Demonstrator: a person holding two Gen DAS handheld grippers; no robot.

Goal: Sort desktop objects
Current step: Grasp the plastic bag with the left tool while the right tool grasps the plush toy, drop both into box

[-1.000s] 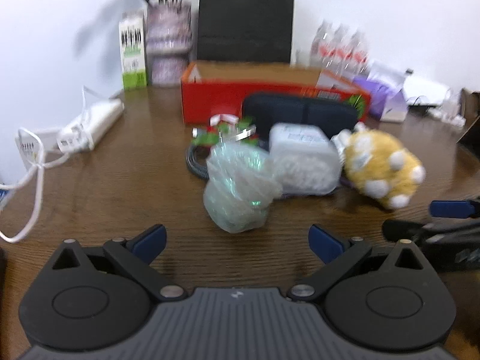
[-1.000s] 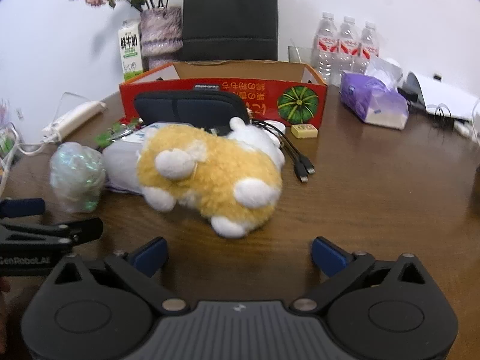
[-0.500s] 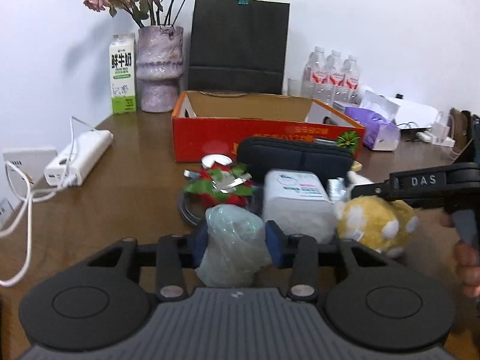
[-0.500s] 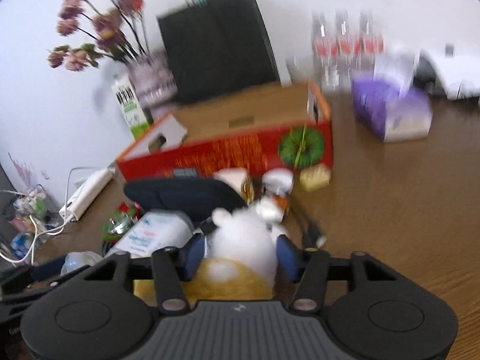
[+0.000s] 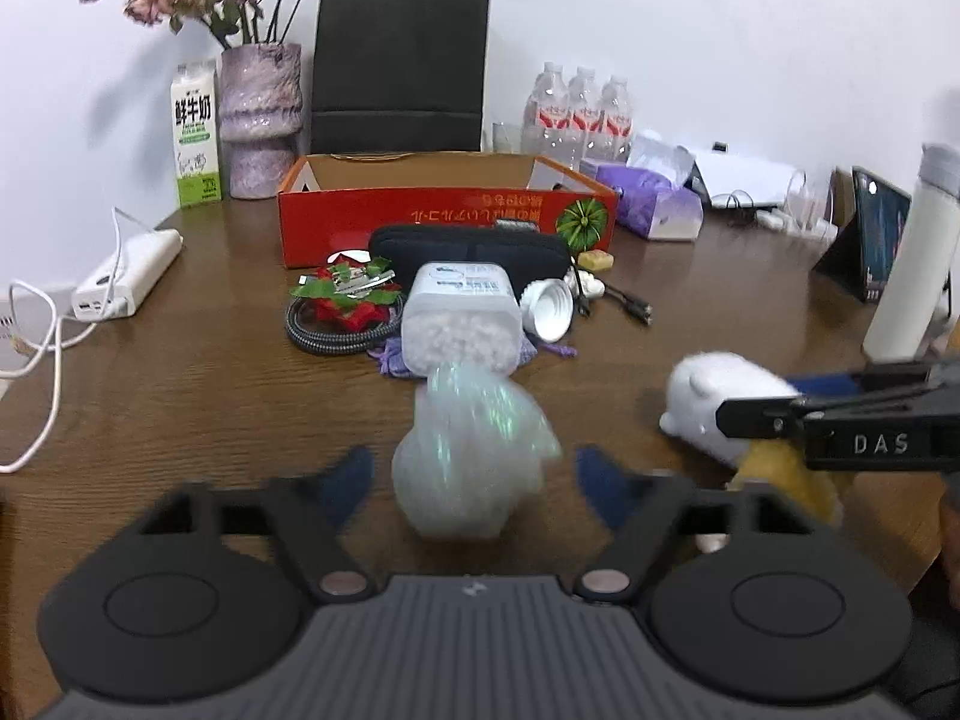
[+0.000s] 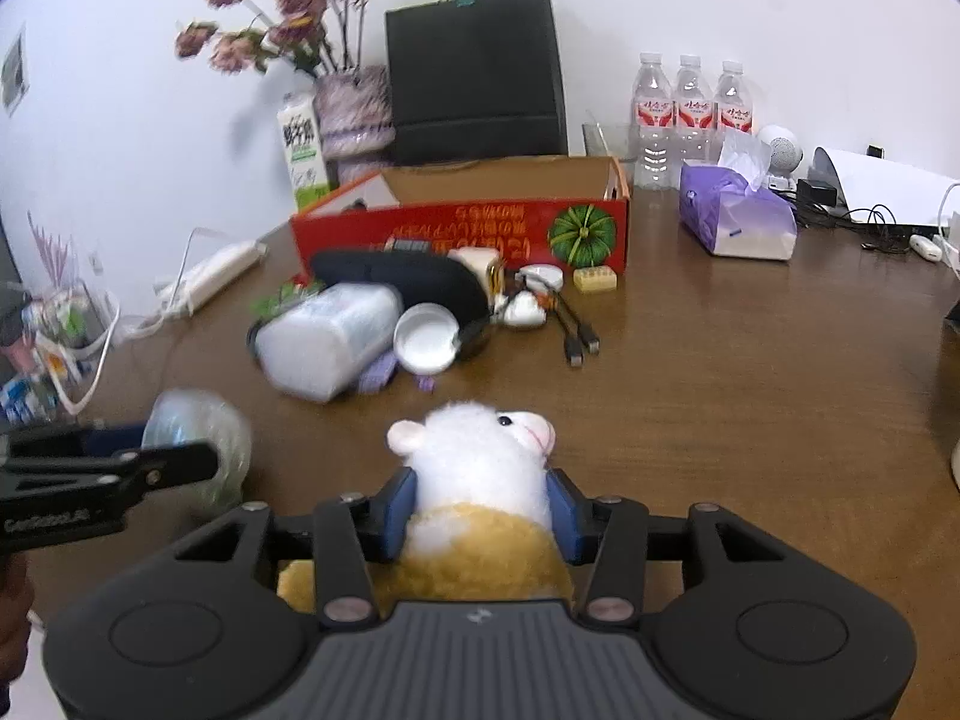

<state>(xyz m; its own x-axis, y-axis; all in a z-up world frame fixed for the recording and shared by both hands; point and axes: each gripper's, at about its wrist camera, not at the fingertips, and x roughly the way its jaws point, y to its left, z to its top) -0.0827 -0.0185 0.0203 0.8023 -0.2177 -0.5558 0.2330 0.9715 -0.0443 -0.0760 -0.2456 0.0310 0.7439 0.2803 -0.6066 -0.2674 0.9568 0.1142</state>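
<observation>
A crumpled translucent plastic bag [image 5: 471, 456] sits on the brown table between the fingers of my left gripper [image 5: 474, 480], which is open, its blurred blue pads apart from the bag. The bag also shows in the right wrist view [image 6: 198, 450]. My right gripper [image 6: 480, 510] is shut on a yellow and white plush hamster [image 6: 480, 480], also seen in the left wrist view [image 5: 720, 414]. A clear jar of white pellets [image 5: 459, 318] lies on its side ahead, its white lid [image 5: 546, 312] beside it.
A red cardboard box [image 5: 444, 210] stands open behind a black pouch [image 5: 468, 249], a red-green ornament on a coiled cable [image 5: 342, 306] and loose cables [image 6: 576, 330]. Vase, milk carton, black paper bag, water bottles, purple tissue pack [image 6: 735, 222], power strip [image 5: 129, 279] line the edges.
My left gripper has opened and let go of the plastic bag, which now rests on the table. My right gripper has pulled the plush hamster back from the pile.
</observation>
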